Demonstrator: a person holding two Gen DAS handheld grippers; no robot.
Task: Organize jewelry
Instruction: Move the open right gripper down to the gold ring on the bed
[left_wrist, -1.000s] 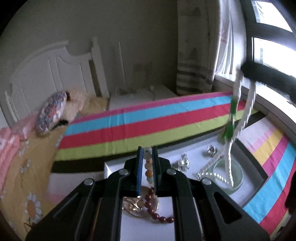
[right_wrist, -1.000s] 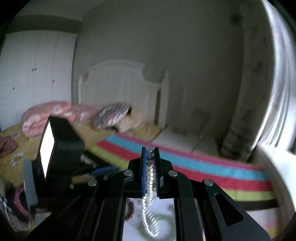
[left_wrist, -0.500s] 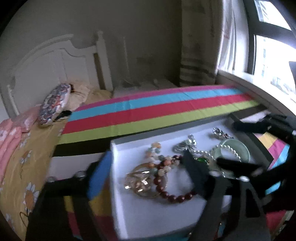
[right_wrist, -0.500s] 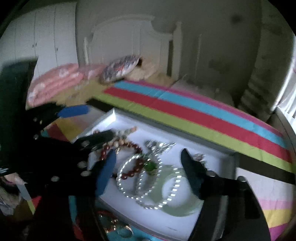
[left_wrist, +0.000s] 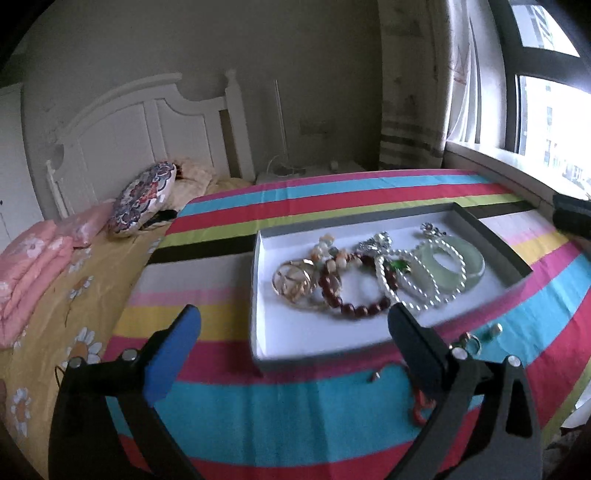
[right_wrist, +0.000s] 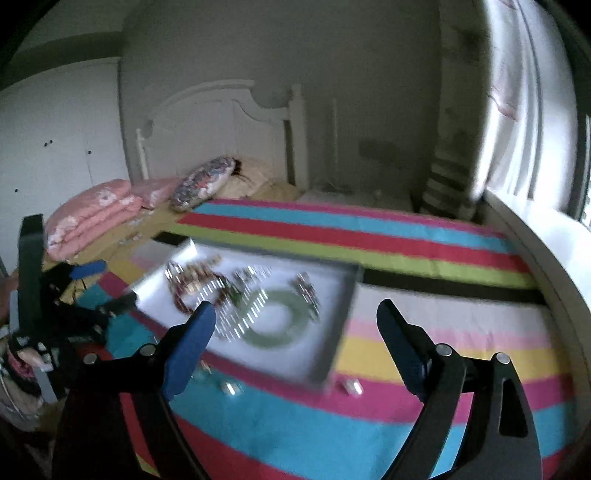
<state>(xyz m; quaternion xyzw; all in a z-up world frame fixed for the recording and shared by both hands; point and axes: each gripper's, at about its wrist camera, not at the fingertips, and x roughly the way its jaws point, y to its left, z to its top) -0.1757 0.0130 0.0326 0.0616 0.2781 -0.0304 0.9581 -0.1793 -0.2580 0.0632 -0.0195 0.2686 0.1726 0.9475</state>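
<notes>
1. Jewelry lies heaped in a shallow grey tray (left_wrist: 491, 236) with a white floor, set on a striped cloth (left_wrist: 295, 410) of teal, red, pink, yellow and lime that covers a bed.
2. In the tray, from left to right in the left wrist view: a gold-coloured bangle (left_wrist: 293, 282), a dark red bead bracelet (left_wrist: 354, 308), a strand of pale mixed stone beads (left_wrist: 332, 254) at the far side, a white pearl strand (left_wrist: 413, 291) looped in two coils, and a pale green jade bangle (left_wrist: 461, 266) at the right end.
3. The pearl strand lies across the jade bangle; a small green stone (left_wrist: 400, 266) sits between the red beads and the pearls, and silvery pieces (left_wrist: 376, 242) lie along the far wall.
4. Outside the tray, on the cloth just near of its near right corner, lie small rings (left_wrist: 476, 341) and a bit of red cord (left_wrist: 421, 404).
5. The left gripper (left_wrist: 291, 326) hangs over the cloth near of the tray, its jaws still spreading wide apart with nothing between them.
6. The right gripper (right_wrist: 295, 321) also hangs near of the tray, jaws spreading and clasping nothing; its view is blurred, so the pieces read only as streaks.
7. At the far left, a patterned pillow (left_wrist: 144, 199) and folded pink bedding (left_wrist: 33, 266) lie before a white headboard (left_wrist: 147, 129).
</notes>
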